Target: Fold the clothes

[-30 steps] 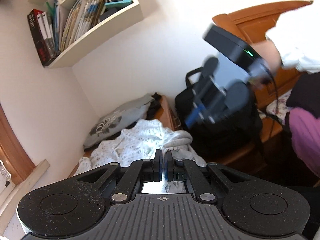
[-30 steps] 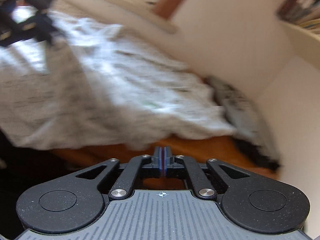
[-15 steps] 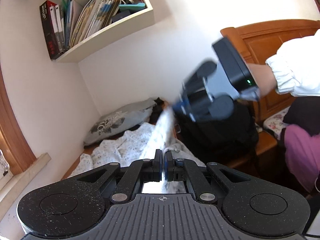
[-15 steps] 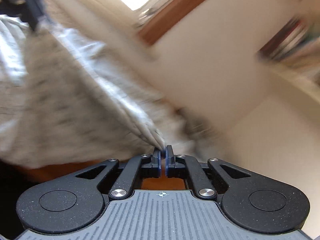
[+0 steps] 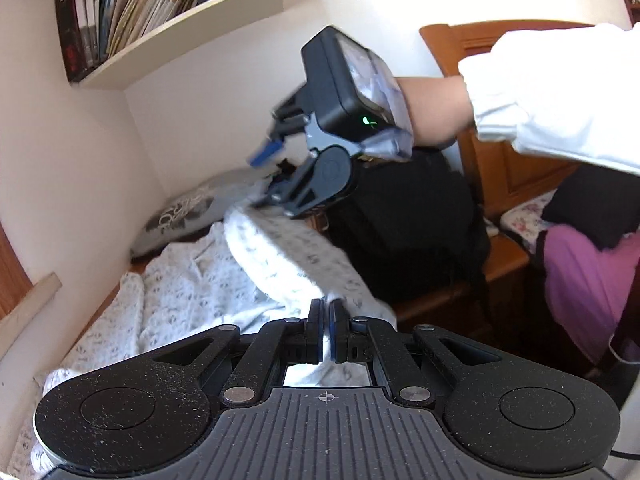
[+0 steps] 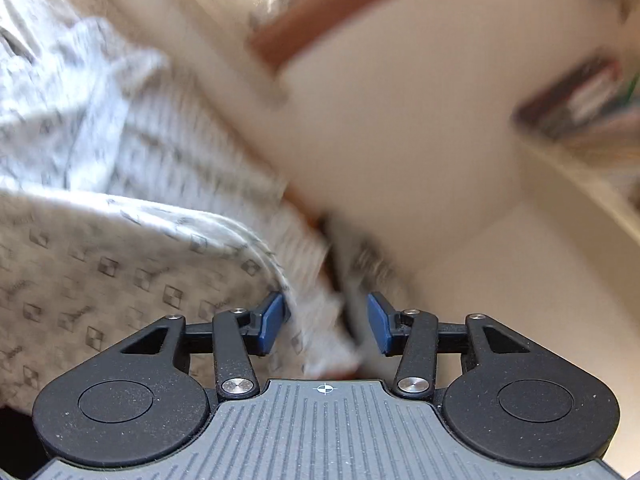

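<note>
Left wrist view: one soft white garment, printed all over with small grey squares, lies rumpled across the wooden bed. The left gripper pinches a fold of it between its two pads. The right gripper is opening, its blue pads spread, the cloth edge loose between them.

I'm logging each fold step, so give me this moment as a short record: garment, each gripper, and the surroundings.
garment: white patterned garment, lying crumpled, one edge lifted
left gripper: shut on the garment's edge
right gripper: jaws opening, cloth between them, pads not pressing it
behind garment: grey pillow against the wall, black bag
above: wall shelf with books
person: white sleeve visible
</note>
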A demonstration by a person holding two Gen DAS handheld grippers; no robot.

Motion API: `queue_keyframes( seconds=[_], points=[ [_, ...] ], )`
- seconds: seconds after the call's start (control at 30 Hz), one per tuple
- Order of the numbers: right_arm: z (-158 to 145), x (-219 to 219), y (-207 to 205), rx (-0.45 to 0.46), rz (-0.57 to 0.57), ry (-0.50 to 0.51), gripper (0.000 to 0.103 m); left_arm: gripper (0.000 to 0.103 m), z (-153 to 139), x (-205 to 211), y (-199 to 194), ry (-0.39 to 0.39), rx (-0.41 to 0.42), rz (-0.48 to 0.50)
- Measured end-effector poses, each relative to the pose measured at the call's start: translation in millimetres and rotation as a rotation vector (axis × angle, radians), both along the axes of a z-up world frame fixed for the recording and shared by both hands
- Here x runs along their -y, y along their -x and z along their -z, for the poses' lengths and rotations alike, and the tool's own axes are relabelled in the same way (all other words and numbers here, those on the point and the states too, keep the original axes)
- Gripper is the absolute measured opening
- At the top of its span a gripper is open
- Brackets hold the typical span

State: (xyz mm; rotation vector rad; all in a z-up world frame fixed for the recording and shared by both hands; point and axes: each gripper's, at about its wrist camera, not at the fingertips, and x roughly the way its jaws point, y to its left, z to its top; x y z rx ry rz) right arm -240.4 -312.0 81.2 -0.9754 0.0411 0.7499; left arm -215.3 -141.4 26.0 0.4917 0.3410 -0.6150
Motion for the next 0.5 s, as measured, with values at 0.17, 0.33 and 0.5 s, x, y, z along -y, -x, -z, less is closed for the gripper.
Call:
queue_keyframes(
  seconds=[0.17,0.33,0.5],
  points=[
    [-9,37,-29,-0.180,0.070,-0.112,0.042,0.007,-4,-11,-8,0.024,-0.029,-0.040],
    [-1,58,-35,-0.194,0.124,-0.114,0.039,0.007,-14,-31,-21,0.069,-0.055,-0.082],
    [2,52,-33,-0.143,0.097,-0.156,0.039,0.026,-25,-49,-41,0.104,-0.076,-0.135]
  ],
)
